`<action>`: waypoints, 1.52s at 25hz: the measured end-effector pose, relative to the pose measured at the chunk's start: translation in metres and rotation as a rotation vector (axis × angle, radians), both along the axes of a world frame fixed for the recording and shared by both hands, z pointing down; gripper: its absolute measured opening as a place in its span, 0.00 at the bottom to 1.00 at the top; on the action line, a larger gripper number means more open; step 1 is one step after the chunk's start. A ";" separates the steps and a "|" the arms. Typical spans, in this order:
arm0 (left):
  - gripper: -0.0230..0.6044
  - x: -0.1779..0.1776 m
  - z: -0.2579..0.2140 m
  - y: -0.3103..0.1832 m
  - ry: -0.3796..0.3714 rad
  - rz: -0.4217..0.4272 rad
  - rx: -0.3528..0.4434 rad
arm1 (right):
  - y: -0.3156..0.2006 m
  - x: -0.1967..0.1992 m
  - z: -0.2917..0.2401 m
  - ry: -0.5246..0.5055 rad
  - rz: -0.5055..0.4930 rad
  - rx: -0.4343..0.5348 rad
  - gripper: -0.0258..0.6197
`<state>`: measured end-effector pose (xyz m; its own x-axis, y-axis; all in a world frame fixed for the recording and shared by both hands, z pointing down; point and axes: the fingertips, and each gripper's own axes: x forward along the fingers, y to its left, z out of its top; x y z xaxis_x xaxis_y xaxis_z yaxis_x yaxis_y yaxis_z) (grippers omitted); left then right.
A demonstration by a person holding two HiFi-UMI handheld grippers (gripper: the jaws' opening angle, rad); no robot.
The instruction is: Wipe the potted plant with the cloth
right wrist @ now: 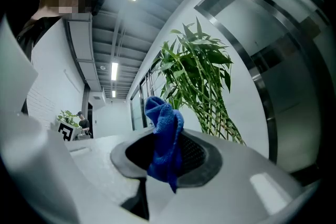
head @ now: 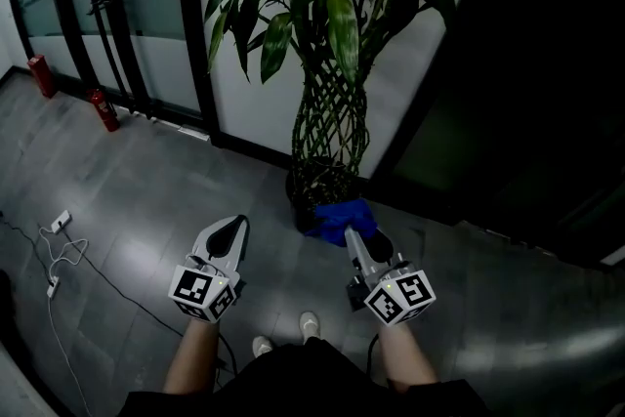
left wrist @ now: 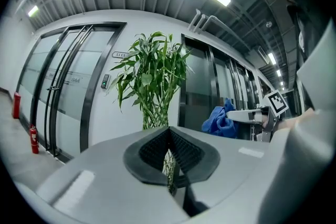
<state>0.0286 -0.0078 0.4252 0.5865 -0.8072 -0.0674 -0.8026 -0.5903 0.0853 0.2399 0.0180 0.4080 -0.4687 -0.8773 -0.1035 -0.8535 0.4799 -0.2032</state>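
Cloth [right wrist: 164,139], blue, hangs pinched in the right gripper's [head: 350,234] clenched jaws. Only the head view shows it low, near the potted plant's [head: 330,127] base. Left gripper [head: 230,231] jaws are pressed together, empty.

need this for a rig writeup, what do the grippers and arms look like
The left gripper and right gripper are pale grey tapering shells with black ribbed pads inside. Each carries a white cube printed with black square markers. Forearms are unsleeved; clothing is dark, shoes light.
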 end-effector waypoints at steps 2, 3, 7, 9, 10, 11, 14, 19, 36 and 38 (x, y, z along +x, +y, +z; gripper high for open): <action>0.05 0.001 -0.001 -0.002 -0.003 -0.003 0.003 | -0.002 0.002 -0.002 0.002 0.002 0.004 0.20; 0.05 0.002 -0.002 -0.002 -0.006 -0.001 0.004 | -0.003 0.004 -0.003 0.006 0.003 0.006 0.20; 0.05 0.007 -0.004 -0.005 -0.019 0.013 0.002 | -0.009 0.008 -0.005 0.007 -0.002 0.016 0.20; 0.05 0.009 -0.007 -0.007 -0.025 0.012 0.011 | -0.012 0.007 -0.006 0.013 -0.005 0.015 0.20; 0.05 0.009 -0.007 -0.009 -0.028 0.010 0.020 | -0.013 0.007 -0.007 0.019 -0.004 0.013 0.20; 0.05 0.009 -0.008 -0.011 -0.031 0.009 0.028 | -0.015 0.008 -0.007 0.023 -0.003 0.011 0.20; 0.05 0.007 -0.009 -0.017 -0.036 0.006 0.039 | -0.022 0.011 -0.007 0.021 -0.001 0.015 0.20; 0.05 0.013 -0.012 -0.022 -0.036 0.012 0.027 | -0.029 0.015 -0.007 0.017 -0.004 0.020 0.20; 0.05 0.008 -0.001 -0.033 -0.061 -0.001 0.006 | -0.057 -0.003 0.012 -0.011 -0.104 -0.002 0.20; 0.05 0.003 -0.001 -0.034 -0.068 -0.012 0.002 | -0.061 -0.007 0.015 -0.019 -0.115 -0.008 0.20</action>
